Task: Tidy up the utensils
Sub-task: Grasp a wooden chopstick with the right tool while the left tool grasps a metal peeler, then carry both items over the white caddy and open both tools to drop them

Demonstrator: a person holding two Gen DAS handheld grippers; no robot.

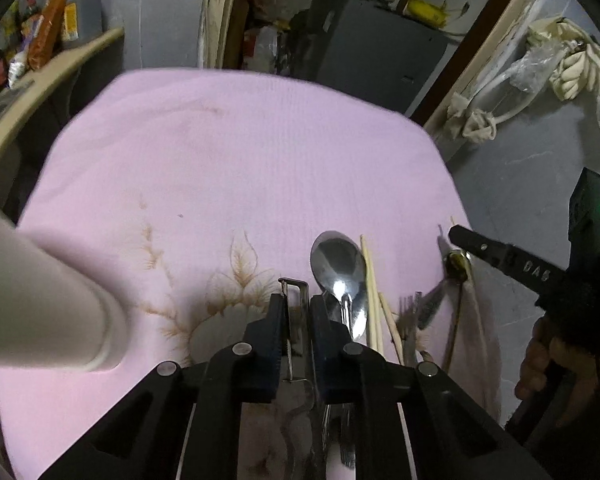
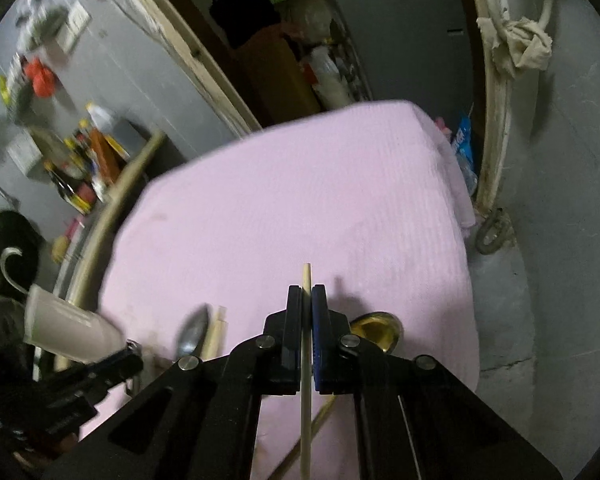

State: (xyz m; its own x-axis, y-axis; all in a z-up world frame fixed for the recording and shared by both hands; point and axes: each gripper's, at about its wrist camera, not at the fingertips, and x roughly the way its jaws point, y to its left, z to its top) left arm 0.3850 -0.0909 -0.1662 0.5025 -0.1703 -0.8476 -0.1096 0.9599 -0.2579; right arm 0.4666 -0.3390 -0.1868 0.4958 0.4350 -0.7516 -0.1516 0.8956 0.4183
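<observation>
My left gripper (image 1: 295,300) is shut on a metal peeler (image 1: 294,308), held just above the pink cloth (image 1: 228,168). To its right lie a steel spoon (image 1: 339,268), wooden chopsticks (image 1: 374,304), a fork (image 1: 410,316) and a gold spoon (image 1: 458,266). My right gripper (image 2: 307,300) is shut on a single wooden chopstick (image 2: 306,360) and holds it above the cloth (image 2: 300,200). The gold spoon (image 2: 376,330) lies just right of it, the steel spoon (image 2: 194,332) and other chopsticks (image 2: 217,330) to its left. The right gripper also shows in the left wrist view (image 1: 456,236).
A white cylindrical holder (image 1: 40,304) lies tilted at the left over the cloth; it also shows in the right wrist view (image 2: 68,330). A wooden shelf (image 1: 48,76) with bottles stands at the far left. Grey floor (image 2: 548,240) lies right of the table.
</observation>
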